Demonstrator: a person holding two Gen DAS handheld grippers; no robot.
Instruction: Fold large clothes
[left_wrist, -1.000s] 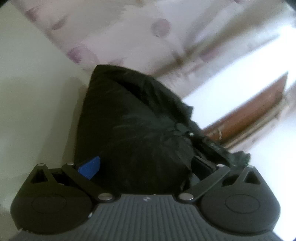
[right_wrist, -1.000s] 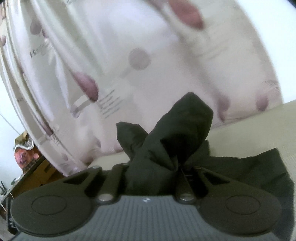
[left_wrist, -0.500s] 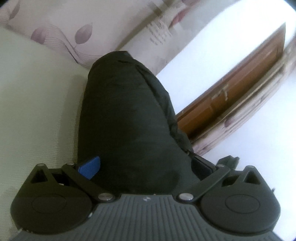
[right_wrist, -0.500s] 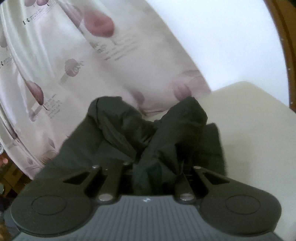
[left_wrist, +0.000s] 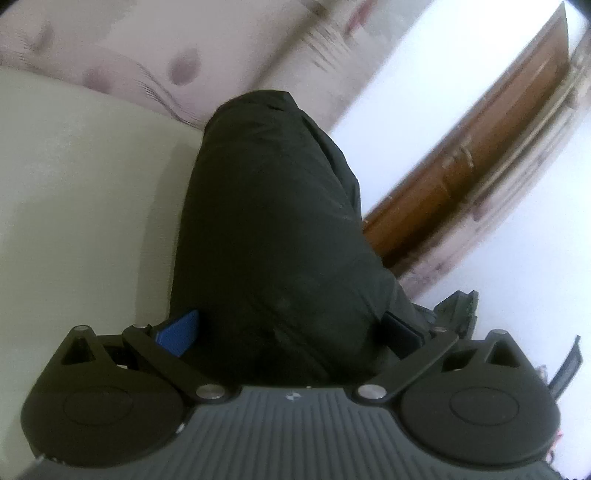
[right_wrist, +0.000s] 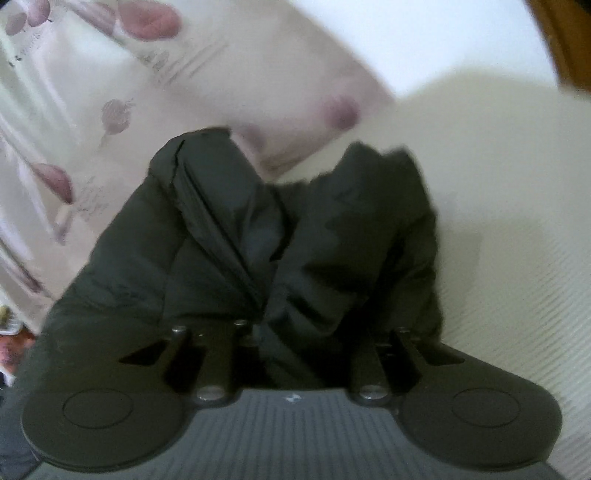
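A large black garment (left_wrist: 273, 229) fills the middle of the left wrist view, over a cream surface (left_wrist: 81, 192). My left gripper (left_wrist: 288, 332) is shut on a thick bunch of it; one blue pad (left_wrist: 177, 332) shows at the left, the other is mostly hidden by cloth. In the right wrist view the same black garment (right_wrist: 258, 236) bunches up in folds. My right gripper (right_wrist: 306, 339) is shut on that bunch, its fingertips buried in the cloth, above the cream surface (right_wrist: 498, 184).
A pale curtain with purple leaf prints (right_wrist: 92, 110) hangs behind the surface and also shows in the left wrist view (left_wrist: 155, 48). A brown wooden door frame (left_wrist: 480, 155) and a white wall (left_wrist: 517, 277) stand to the right.
Both grippers have moved with the garment in their grip. In the right view the cloth has dropped lower and spread to the left; more cream surface shows on the right.
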